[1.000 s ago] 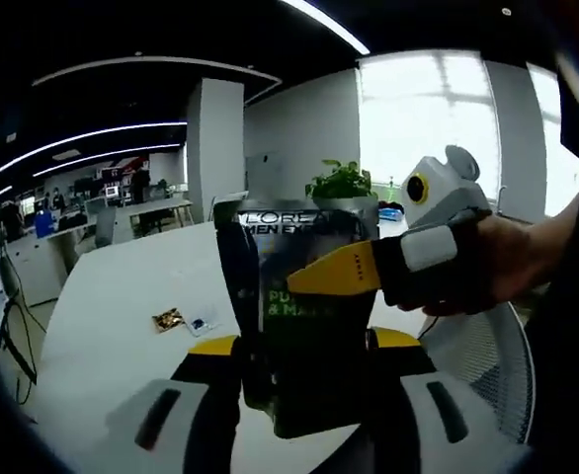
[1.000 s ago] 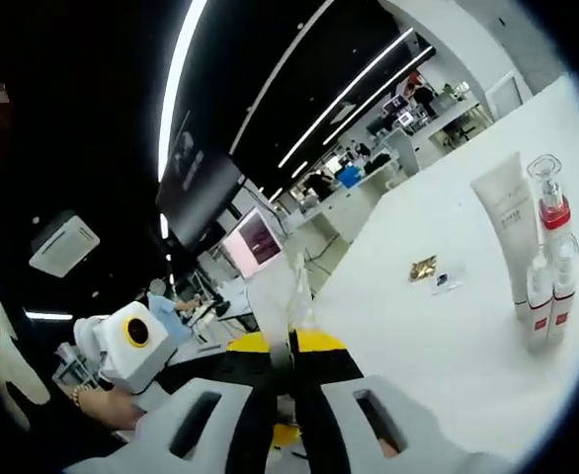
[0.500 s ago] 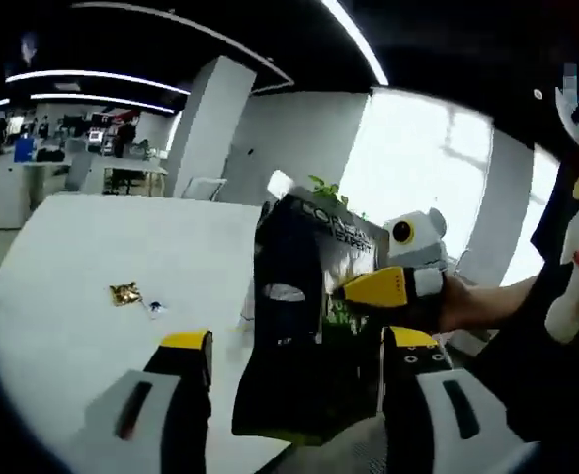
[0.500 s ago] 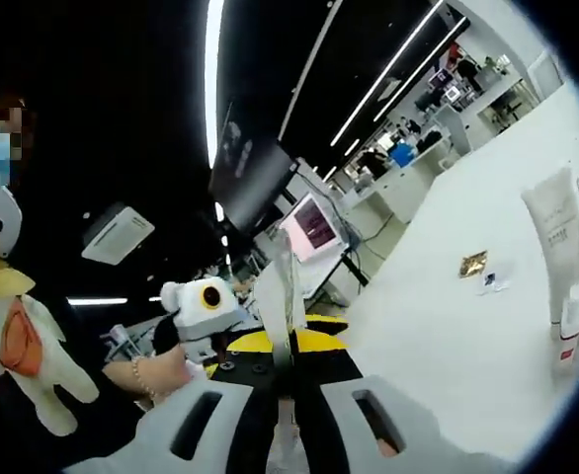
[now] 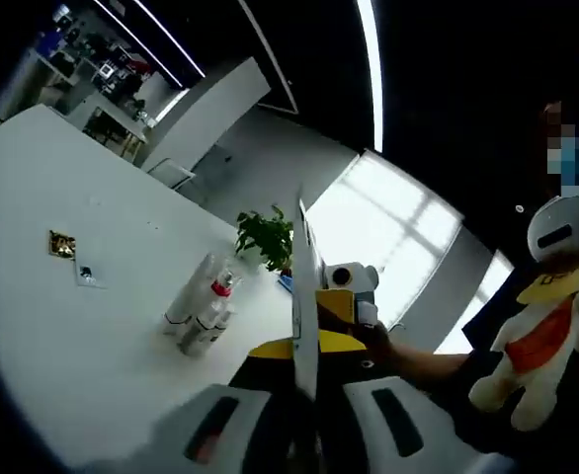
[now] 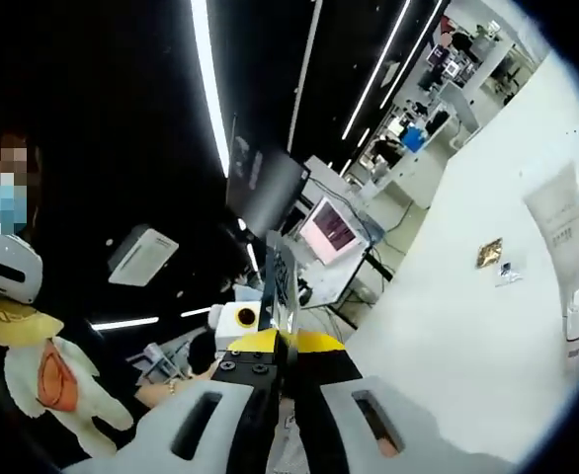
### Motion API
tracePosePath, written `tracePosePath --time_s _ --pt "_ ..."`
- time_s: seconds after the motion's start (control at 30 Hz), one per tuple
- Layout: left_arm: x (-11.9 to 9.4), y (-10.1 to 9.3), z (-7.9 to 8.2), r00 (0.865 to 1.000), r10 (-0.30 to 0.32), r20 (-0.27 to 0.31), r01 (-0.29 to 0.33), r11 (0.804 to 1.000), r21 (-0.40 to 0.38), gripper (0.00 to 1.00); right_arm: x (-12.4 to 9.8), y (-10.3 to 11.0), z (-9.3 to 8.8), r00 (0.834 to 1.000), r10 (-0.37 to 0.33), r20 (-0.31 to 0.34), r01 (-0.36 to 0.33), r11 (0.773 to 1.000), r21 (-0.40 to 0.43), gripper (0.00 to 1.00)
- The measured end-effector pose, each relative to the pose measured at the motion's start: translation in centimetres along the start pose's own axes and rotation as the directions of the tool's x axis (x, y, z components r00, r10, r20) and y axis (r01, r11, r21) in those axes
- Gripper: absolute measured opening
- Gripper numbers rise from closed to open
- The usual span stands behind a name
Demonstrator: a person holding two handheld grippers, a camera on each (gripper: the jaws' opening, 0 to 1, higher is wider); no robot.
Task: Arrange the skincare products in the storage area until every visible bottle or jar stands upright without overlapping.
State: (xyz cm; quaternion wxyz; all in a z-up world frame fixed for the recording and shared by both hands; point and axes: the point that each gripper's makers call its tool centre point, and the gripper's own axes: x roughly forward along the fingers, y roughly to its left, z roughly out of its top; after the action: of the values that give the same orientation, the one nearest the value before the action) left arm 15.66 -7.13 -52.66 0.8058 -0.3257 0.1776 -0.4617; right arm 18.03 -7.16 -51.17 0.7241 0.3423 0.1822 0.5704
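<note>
Left gripper (image 5: 304,357) and right gripper (image 6: 282,348), jaws pinched closed, both clamp the same flat pouch (image 5: 303,296), held edge-on above the white table (image 5: 62,336). Bottles (image 5: 203,314) stand on the table nearby.

Pouch (image 5: 304,296) seen edge-on, can't read its print. Bottles (image 5: 203,308) on tabletop (image 5: 62,346) too small; tube (image 6: 564,237) cut at frame edge.

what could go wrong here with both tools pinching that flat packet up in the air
The packet is held edge-on between the left tool and right tool, high off the table; if they pull apart it may tear or slip free. Lowering it carelessly could topple the standing bottles, which are crowded together.
</note>
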Motion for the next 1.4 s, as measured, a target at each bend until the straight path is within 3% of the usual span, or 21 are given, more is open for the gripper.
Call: tracePosePath --time_s 0.17,0.33,0.43,0.53,0.63,0.83,0.9,0.93,1.0,1.03,1.07,1.13,1.23,1.33,1.4 --pt "0.6 -0.2 0.7 0.996 0.027 0.084 -0.019 0.996 -0.09 0.07 -0.2 -0.3 1.0 0.999 -0.01 0.051 0.01 1.0 -0.016 0.06" --pt "1.2 -0.5 0.9 0.99 0.029 0.136 -0.012 0.992 -0.129 0.07 -0.8 -0.5 1.5 0.992 -0.003 0.126 0.001 1.0 0.017 0.09" --pt "1.4 -0.7 2.0 0.975 0.03 0.218 0.011 0.983 -0.182 0.07 -1.5 -0.3 1.2 0.985 0.011 0.171 -0.022 0.998 0.063 0.1" --pt "1.3 -0.5 3.8 0.943 0.034 0.332 0.05 0.969 -0.242 0.06 -2.3 -0.2 0.6 0.983 0.017 0.185 -0.033 0.996 0.083 0.12" --pt "1.3 -0.4 4.5 0.925 0.036 0.378 0.078 0.956 -0.282 0.06 -2.4 -0.1 0.1 0.984 0.017 0.176 -0.035 0.995 0.099 0.16" --pt "2.8 -0.2 3.7 0.935 0.048 0.352 0.055 0.96 -0.276 0.06 -2.2 -0.2 0.2 0.985 0.029 0.172 -0.047 0.994 0.102 0.13" --pt "3.3 -0.1 3.1 0.94 0.058 0.335 0.033 0.965 -0.261 0.06 -2.4 -0.6 1.0 0.977 0.011 0.214 -0.034 0.994 0.104 0.07" --pt "3.3 0.0 3.3 0.932 0.065 0.357 0.03 0.967 -0.255 0.06 -2.5 -0.5 1.3 0.973 0.023 0.23 -0.051 0.991 0.12 0.06" --pt "3.7 0.2 3.2 0.935 0.066 0.349 0.029 0.965 -0.26 0.06 -2.8 -0.6 1.2 0.972 0.015 0.233 -0.045 0.991 0.124 0.02" --pt "3.8 0.4 3.2 0.938 0.076 0.338 -0.004 0.978 -0.208 0.06 -2.9 -0.6 1.2 0.971 0.014 0.238 -0.045 0.991 0.123 0.02" --pt "3.9 0.2 3.2 0.941 0.073 0.331 -0.003 0.979 -0.205 0.07 -3.1 -0.6 1.2 0.971 0.012 0.241 -0.042 0.992 0.119 0.01" --pt "4.0 0.0 3.2 0.945 0.075 0.32 -0.02 0.985 -0.171 0.13 -3.4 -0.2 1.5 0.967 0.048 0.25 -0.08 0.989 0.121 0.01" --pt "3.6 0.7 3.1 0.951 0.111 0.288 -0.083 0.991 -0.109 0.16 -3.9 -0.6 1.6 0.968 0.039 0.246 -0.07 0.99 0.119 0.01" --pt "3.4 0.2 2.5 0.97 0.092 0.224 -0.074 0.993 -0.087 0.33 -4.3 -0.9 1.8 0.963 0.043 0.264 -0.09 0.982 0.168 0.01" --pt "3.2 -0.1 2.0 0.98 0.088 0.181 -0.08 0.996 -0.049 0.33 -4.4 -1.2 1.7 0.964 0.04 0.264 -0.091 0.979 0.184 0.01"
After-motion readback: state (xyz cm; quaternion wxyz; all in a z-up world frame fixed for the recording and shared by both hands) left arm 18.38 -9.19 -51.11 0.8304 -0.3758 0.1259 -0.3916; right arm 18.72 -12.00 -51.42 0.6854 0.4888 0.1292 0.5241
